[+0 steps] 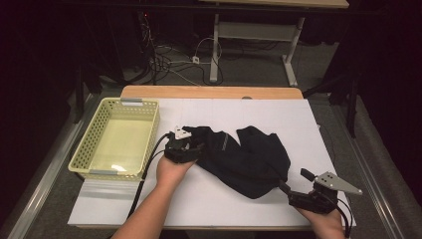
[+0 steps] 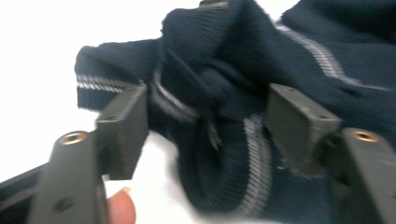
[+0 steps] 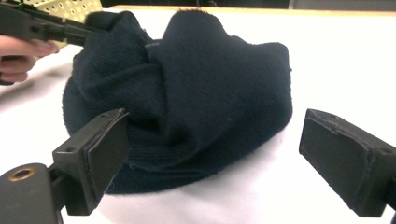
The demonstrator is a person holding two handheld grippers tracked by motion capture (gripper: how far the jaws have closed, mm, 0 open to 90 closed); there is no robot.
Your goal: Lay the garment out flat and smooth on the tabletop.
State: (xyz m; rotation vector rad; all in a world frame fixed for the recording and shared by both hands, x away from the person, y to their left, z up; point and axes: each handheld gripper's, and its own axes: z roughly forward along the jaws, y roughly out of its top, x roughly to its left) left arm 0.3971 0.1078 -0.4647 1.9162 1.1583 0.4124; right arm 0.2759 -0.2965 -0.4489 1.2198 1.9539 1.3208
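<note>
A dark navy knitted garment (image 1: pixel 244 154) lies crumpled in the middle of the white-covered table (image 1: pixel 278 114). My left gripper (image 1: pixel 196 149) is at its left end. In the left gripper view its jaws (image 2: pixel 208 107) stand apart with a bunched fold of the garment (image 2: pixel 210 93), edged with grey stripes, between them, and the pads do not clamp it. My right gripper (image 1: pixel 294 180) sits at the near right, just off the garment's lower right corner. It is open (image 3: pixel 215 126), with the garment's rounded heap (image 3: pixel 187 79) ahead of its jaws and nothing between them.
A pale yellow perforated basket (image 1: pixel 149 134) stands empty at the left of the table, next to the left hand. The table's wooden far edge (image 1: pixel 209 92) runs behind the garment. Cables and desk legs are on the floor beyond.
</note>
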